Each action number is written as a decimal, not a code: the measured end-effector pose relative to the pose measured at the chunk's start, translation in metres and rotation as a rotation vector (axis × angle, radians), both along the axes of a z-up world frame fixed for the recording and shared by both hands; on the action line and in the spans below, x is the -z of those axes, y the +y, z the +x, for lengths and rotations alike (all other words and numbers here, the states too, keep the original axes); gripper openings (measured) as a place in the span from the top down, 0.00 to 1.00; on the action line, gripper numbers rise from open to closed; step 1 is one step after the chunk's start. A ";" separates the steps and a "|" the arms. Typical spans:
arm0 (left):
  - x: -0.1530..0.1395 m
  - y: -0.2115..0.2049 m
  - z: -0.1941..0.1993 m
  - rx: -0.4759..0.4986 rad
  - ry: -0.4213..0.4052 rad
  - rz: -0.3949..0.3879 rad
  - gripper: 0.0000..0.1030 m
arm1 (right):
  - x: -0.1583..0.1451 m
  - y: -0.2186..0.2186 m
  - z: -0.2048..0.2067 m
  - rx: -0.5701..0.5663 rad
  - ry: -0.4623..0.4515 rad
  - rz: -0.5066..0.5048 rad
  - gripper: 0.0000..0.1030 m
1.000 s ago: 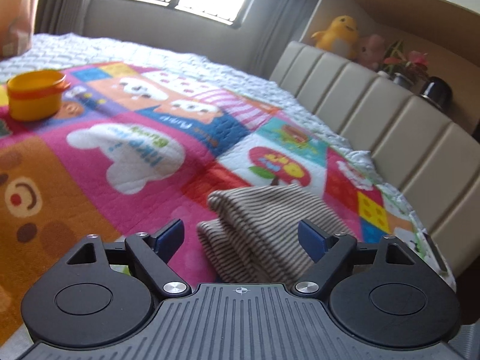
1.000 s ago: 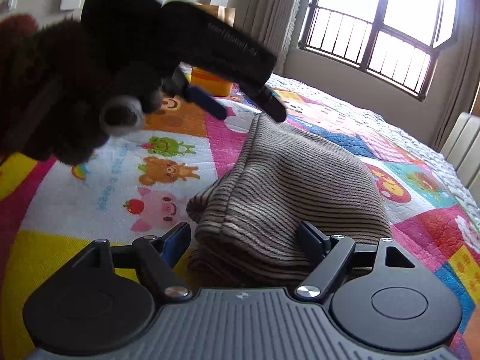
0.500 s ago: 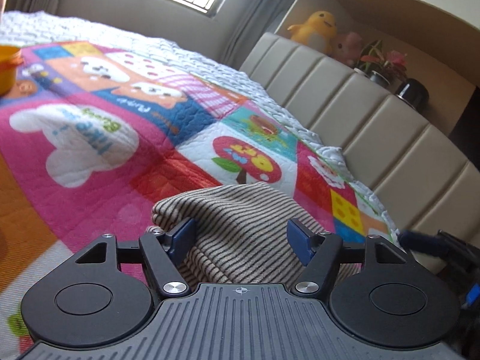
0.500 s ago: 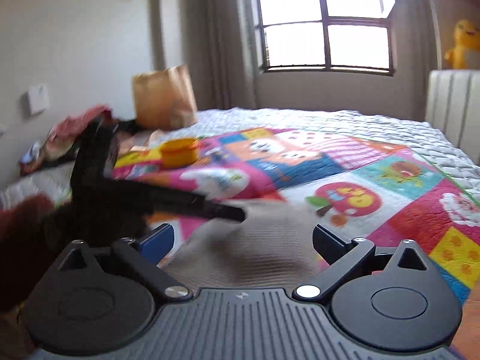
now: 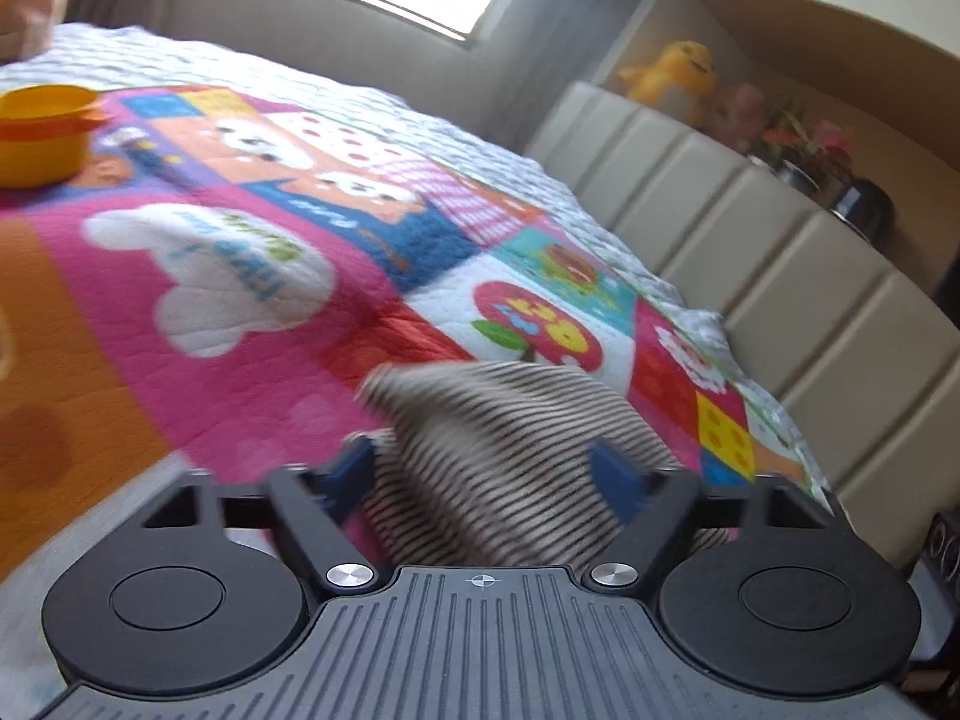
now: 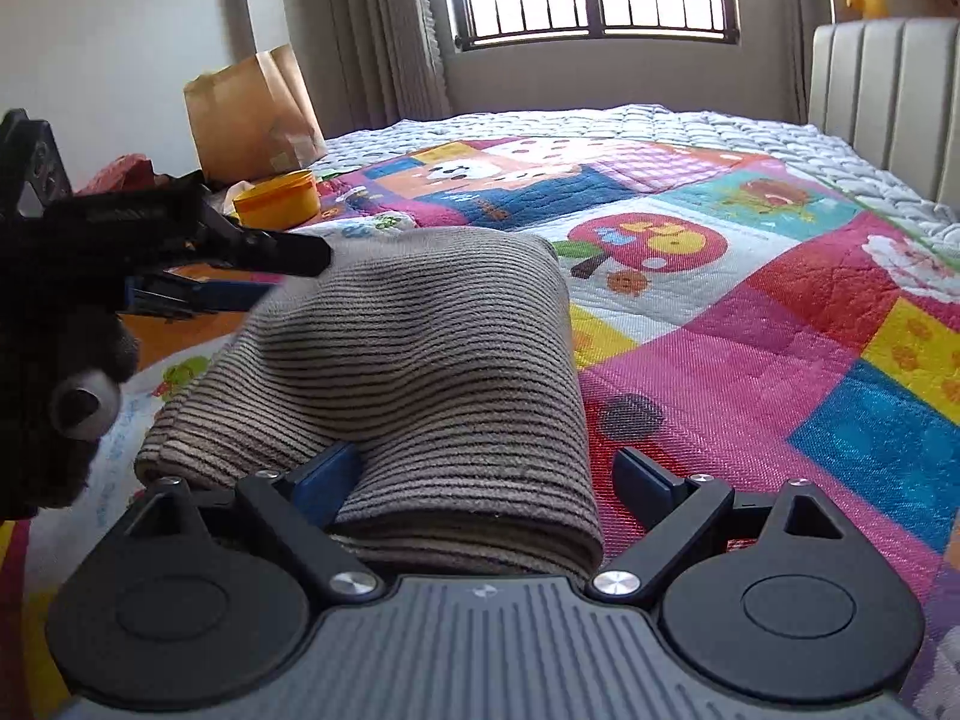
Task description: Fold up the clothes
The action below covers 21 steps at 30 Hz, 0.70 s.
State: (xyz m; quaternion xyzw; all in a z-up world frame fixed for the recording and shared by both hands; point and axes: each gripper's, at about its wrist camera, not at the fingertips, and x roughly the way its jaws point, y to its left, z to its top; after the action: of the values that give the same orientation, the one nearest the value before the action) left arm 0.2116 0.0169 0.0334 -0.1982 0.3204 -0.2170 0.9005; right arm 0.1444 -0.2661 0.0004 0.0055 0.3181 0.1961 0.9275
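Note:
A folded brown-and-black striped garment (image 6: 420,348) lies on the colourful quilt (image 6: 750,372). It also shows in the left wrist view (image 5: 510,450), blurred. My right gripper (image 6: 489,474) is open, its jaws wide apart with the near folded edge of the garment between them. My left gripper (image 5: 483,471) is open, its blue pads either side of the garment's near end. From the right wrist view the left gripper (image 6: 264,267) reaches in from the left at the garment's far left corner.
A yellow tub (image 5: 42,138) stands on the quilt at the far left; it also shows in the right wrist view (image 6: 279,198). A brown paper bag (image 6: 252,114) stands behind it. A padded beige headboard (image 5: 780,276) runs along the right, with a yellow plush toy (image 5: 672,78) on the shelf above.
The left gripper has swung back left, so the yellow tub is in view again. The right gripper has come lower and closer to the garment's near fold. Both stay open.

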 end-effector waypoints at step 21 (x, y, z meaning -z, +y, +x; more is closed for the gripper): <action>0.033 -0.021 0.001 0.092 0.182 -0.011 0.20 | -0.057 -0.029 0.062 0.068 0.013 0.170 0.36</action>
State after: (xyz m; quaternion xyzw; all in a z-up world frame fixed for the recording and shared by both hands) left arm 0.2122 -0.0036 0.0003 -0.2073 0.4083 -0.2410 0.8557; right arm 0.2068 -0.2947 0.0578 0.0961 0.3059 0.1908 0.9278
